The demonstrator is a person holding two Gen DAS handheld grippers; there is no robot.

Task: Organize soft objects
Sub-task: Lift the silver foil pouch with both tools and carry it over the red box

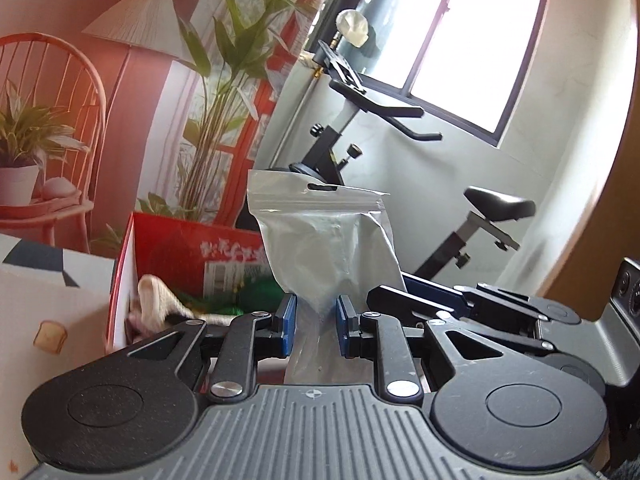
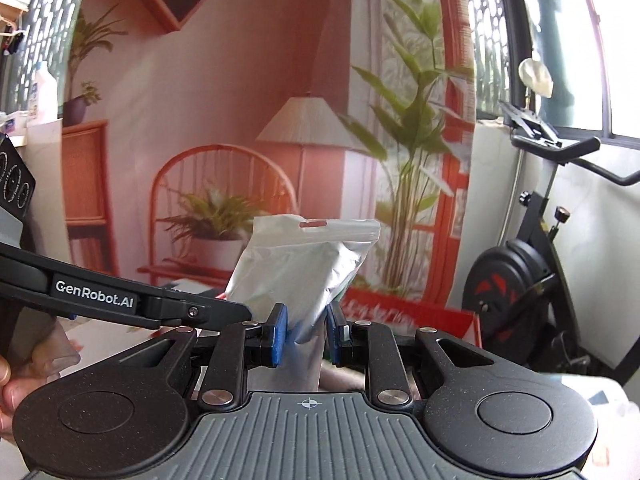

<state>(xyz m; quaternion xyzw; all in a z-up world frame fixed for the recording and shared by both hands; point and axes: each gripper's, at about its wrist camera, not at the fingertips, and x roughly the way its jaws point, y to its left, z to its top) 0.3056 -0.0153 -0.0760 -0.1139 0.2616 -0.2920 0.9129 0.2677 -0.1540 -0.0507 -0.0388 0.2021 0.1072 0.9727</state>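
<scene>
Two grippers: both pinch the same silver pouch, one at each side of its lower part.
Left gripper (image 1: 316, 326): blue pads closed on the pouch's crumpled lower end; the film is squeezed narrow between them.
Right gripper (image 2: 306, 334): blue pads likewise clamped on the pouch's lower end; in the left wrist view its black fingers reach in from the right, beside the left one.
Silver pouch (image 1: 328, 244): held upright in the air, zip strip and hang slot at the top, body puffed and creased.
Red box (image 1: 188, 252): stands open behind and below the pouch, printed lettering on its inner wall.
Box contents: a beige knitted item (image 1: 158, 300) lies over the near edge; something green (image 1: 256, 292) sits behind it, identity unclear.
Exercise bike (image 1: 400, 128): stands by the white wall under the window.
Backdrop (image 2: 240, 120): printed room scene with chair, lamp and plants.
</scene>
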